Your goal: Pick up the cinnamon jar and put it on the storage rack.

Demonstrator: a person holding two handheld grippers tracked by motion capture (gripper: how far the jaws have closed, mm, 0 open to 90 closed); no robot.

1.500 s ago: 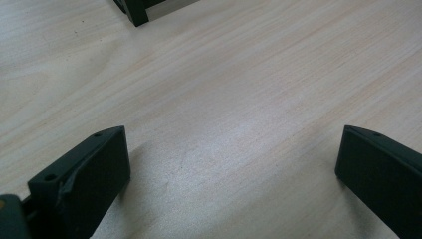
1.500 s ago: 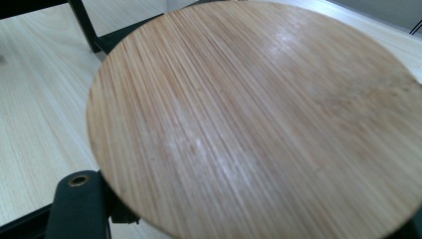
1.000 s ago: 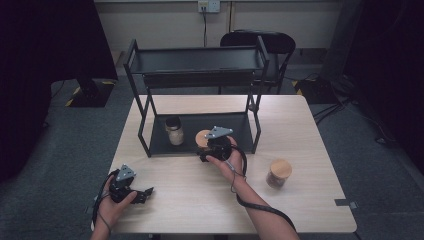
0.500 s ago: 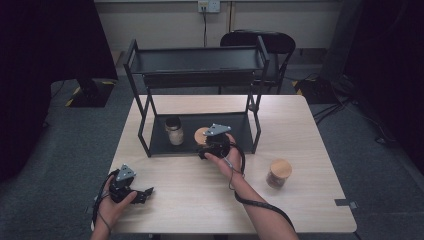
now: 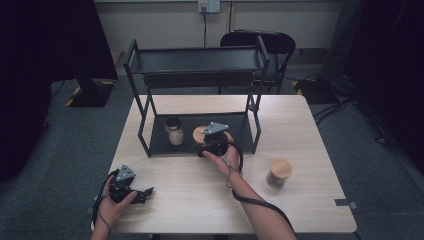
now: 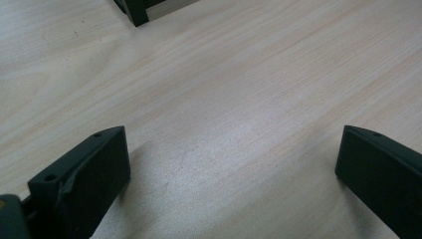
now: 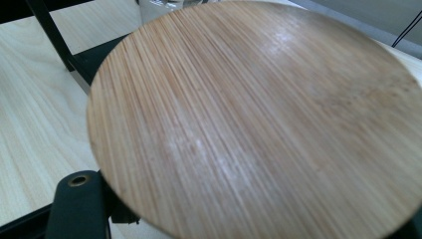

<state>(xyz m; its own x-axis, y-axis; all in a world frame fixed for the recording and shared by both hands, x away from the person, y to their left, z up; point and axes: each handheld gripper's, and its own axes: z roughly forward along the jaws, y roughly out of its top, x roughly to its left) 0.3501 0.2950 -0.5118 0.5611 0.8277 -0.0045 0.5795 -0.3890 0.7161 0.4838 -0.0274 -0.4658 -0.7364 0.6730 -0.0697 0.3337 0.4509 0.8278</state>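
On the pale wooden desk [image 5: 300, 125], the right gripper [image 5: 209, 144] is clamped on a bamboo-lidded jar [image 7: 259, 119], apparently at the black rack's [image 5: 200, 60] lower shelf; the left gripper [image 6: 229, 169], jaws apart, rests near the desk's front-left corner.

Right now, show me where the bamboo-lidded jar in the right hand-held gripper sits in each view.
High view: bamboo-lidded jar at centre, on the rack's lower shelf, just ahead of the right hand-held gripper.
Left gripper view: not in it.
Right gripper view: its round lid spans the picture.
Shared landmark: the black rack's legs.

Lab room, carpet floor [image 5: 60, 150], wall socket [image 5: 209, 6], black curtains [image 5: 45, 40]
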